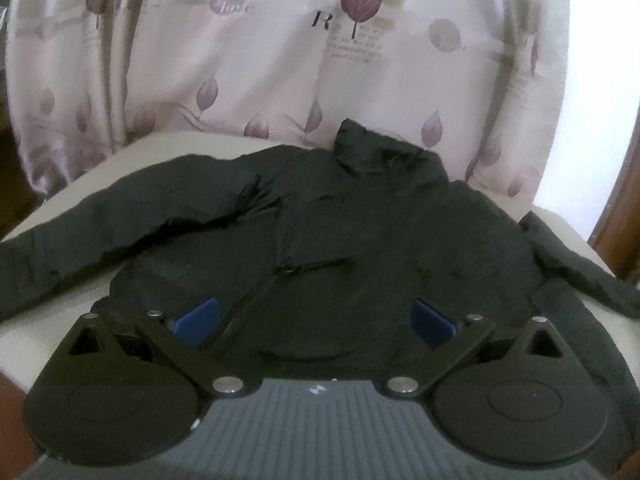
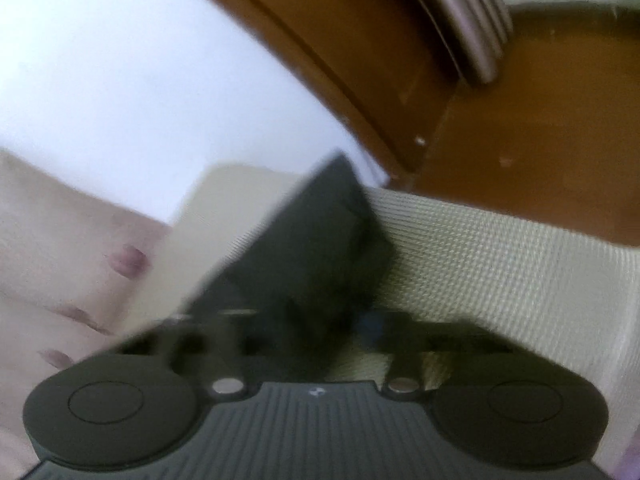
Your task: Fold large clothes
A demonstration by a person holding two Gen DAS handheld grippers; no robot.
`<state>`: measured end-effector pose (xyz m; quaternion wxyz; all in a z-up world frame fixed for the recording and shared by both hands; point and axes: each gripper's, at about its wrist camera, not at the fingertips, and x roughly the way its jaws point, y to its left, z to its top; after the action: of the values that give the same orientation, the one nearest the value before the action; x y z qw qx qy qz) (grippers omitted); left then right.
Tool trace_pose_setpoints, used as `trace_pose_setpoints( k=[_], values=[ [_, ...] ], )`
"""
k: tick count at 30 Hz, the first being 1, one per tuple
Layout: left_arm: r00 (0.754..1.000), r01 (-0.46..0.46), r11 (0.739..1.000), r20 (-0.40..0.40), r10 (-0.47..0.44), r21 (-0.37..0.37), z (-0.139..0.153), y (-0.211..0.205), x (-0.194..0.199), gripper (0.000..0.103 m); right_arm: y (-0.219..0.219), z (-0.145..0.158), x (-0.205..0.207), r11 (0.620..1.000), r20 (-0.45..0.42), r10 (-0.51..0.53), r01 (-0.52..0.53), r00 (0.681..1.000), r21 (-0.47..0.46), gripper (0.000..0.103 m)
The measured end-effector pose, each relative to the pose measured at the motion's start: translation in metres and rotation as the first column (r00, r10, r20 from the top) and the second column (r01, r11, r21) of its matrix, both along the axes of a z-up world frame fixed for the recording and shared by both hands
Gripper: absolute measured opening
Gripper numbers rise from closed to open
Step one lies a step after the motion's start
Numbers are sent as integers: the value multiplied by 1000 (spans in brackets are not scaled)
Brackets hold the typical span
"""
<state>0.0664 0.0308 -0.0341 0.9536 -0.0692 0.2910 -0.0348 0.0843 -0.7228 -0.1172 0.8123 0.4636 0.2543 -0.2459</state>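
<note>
Lying spread out, front up, on a cream woven surface (image 1: 48, 344): a black jacket (image 1: 360, 232), collar (image 1: 384, 152) pointing away toward the curtain.

Stretching out to the far left across the surface: the jacket's left-hand sleeve (image 1: 100, 240), rumpled along its length. Running down the middle of the body: a zipper line (image 1: 288, 248), with a short zippered opening (image 1: 312, 267) branching off beside it. Trailing off to the right, over the edge of the surface: the other sleeve (image 1: 580, 272).

Hanging behind it all: a pale curtain (image 1: 248, 60) printed with purple leaves and faint lettering.

Hovering low over the jacket's hem: the left gripper (image 1: 316, 320), jaws standing wide apart, blue pads (image 1: 198, 318) showing on either side, black fabric lying between them but not pinched.

Turning to the right wrist view, heavily blurred: pinkish leaf-print fabric (image 2: 60, 264) filling the left, white wall (image 2: 140, 80) above it. Rising through the centre: a black sleeve end (image 2: 320, 232), slanting up and away over the cream woven surface (image 2: 500, 256). Sitting at its base: the right gripper (image 2: 320, 322), too smeared to tell whether pinching the sleeve or standing apart from it. Showing at the upper right: brown wooden floor (image 2: 560, 120) and a brown wooden frame (image 2: 340, 40).
</note>
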Motion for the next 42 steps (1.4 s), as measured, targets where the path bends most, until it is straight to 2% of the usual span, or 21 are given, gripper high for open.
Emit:
trace_pose_setpoints(
  k=[3,6,9,11,13,15,17,18,21,24,28,32,34,36,37,39,40,41,42],
  values=[
    [1000,-7,1000,8,7,5,0,5,0,101,-3,18,10,1000,1,-17,17,1000,-22,9],
    [1000,-13,1000,18,13,-15,3,13,-3,102,15,74,28,995,125,18,-6,992,-96,9],
    [999,-27,999,28,28,-44,7,22,-7,102,55,136,54,980,226,121,-81,966,-180,9],
    [999,-36,997,34,38,-67,8,29,-11,103,100,181,77,954,284,226,-153,932,-256,9],
    [998,-43,995,34,46,-87,8,36,-14,103,145,212,97,927,338,321,-221,885,-302,9],
    [998,-44,994,35,48,-104,7,42,-18,103,197,235,120,893,379,418,-298,826,-336,9],
    [998,-44,993,40,49,-112,7,48,-21,103,247,244,139,853,395,506,-376,767,-363,9],
    [998,-46,993,44,51,-109,7,51,-23,103,279,245,151,822,395,559,-426,729,-378,9],
    [997,-57,993,50,62,-107,6,59,-27,103,357,229,177,744,370,666,-543,648,-390,9],
    [996,-68,990,40,73,-123,2,71,-30,103,426,197,190,675,326,738,-634,591,-377,9],
    [995,-94,985,12,97,-148,-5,88,-30,103,492,137,200,593,224,805,-721,550,-358,9],
    [993,-113,980,-5,114,-164,-11,100,-31,103,536,86,201,547,99,828,-758,551,-356,9],
    [993,-121,979,-8,121,-166,-13,103,-31,103,553,72,201,514,42,840,-770,541,-379,9],
    [992,-124,978,-13,124,-170,-15,104,-31,103,563,62,200,476,18,860,-789,510,-389,11],
    [992,-126,977,-15,126,-171,-16,105,-31,103,570,55,201,442,7,880,-811,476,-383,12],
    [991,-132,976,-22,130,-171,-17,105,-30,103,578,47,202,395,-24,899,-834,437,-385,19],
    [991,-134,976,-22,132,-173,-17,106,-31,103,578,45,203,384,-13,907,-840,420,-384,33],
    [991,-136,975,-20,135,-174,-17,107,-31,103,580,47,203,378,7,913,-843,407,-383,51],
    [990,-140,975,-16,139,-171,-17,108,-32,103,576,48,200,387,39,914,-838,404,-384,62]
  ],
)
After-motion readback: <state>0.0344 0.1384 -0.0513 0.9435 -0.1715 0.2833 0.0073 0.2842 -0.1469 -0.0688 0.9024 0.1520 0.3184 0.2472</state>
